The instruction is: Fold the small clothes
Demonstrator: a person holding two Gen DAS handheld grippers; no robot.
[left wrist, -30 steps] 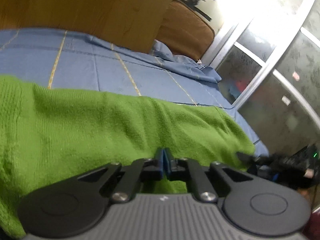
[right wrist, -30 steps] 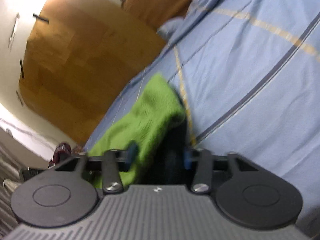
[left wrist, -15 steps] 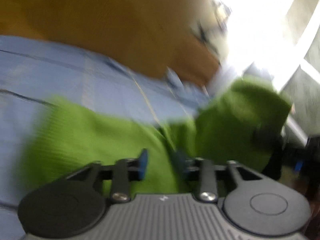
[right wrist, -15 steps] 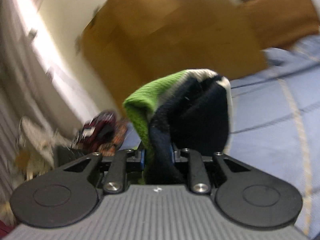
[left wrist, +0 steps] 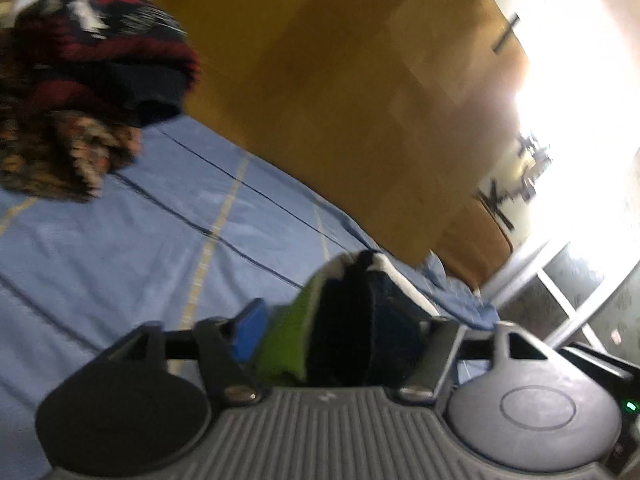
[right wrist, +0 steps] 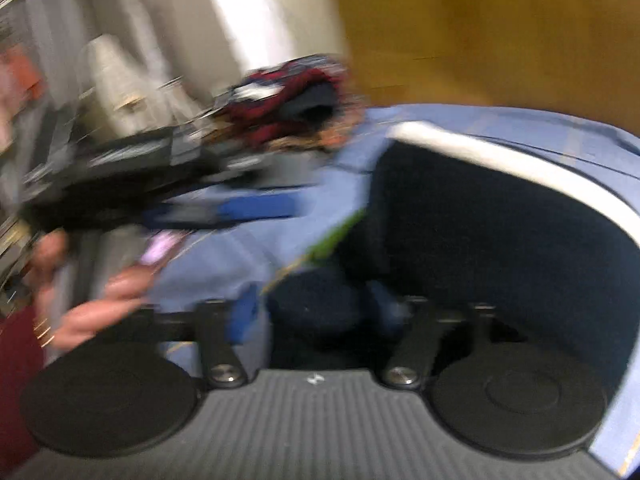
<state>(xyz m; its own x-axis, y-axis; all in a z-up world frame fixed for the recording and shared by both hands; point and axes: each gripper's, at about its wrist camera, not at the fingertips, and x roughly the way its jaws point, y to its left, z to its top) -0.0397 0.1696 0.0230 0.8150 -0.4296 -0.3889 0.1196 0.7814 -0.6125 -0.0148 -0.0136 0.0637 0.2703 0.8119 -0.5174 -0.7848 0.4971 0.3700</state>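
The small garment (left wrist: 352, 320), green, navy and white, sits bunched on the blue bed sheet (left wrist: 120, 260) right between the fingers of my left gripper (left wrist: 344, 328). Those jaws are opening, and the blue left pad (left wrist: 248, 332) stands just clear of the green cloth. In the right wrist view the garment (right wrist: 500, 240) shows navy with a white band, lying close ahead. My right gripper (right wrist: 330, 312) has its jaws opening wide, with a navy fold low between them and no pad pressing it. My left gripper's blue pad (right wrist: 256, 206) and a hand (right wrist: 100, 300) appear blurred at the left.
A pile of red, dark and patterned clothes (left wrist: 80, 80) lies on the far side of the bed, also blurred in the right wrist view (right wrist: 296, 100). A wooden panel (left wrist: 360, 100) rises behind the bed. A bright window (left wrist: 580, 120) is at the right.
Both grippers, earlier shut on the green garment, have swung across the bed and spread their jaws. The garment now lies bunched with its navy side up. The clothes pile has come into view.
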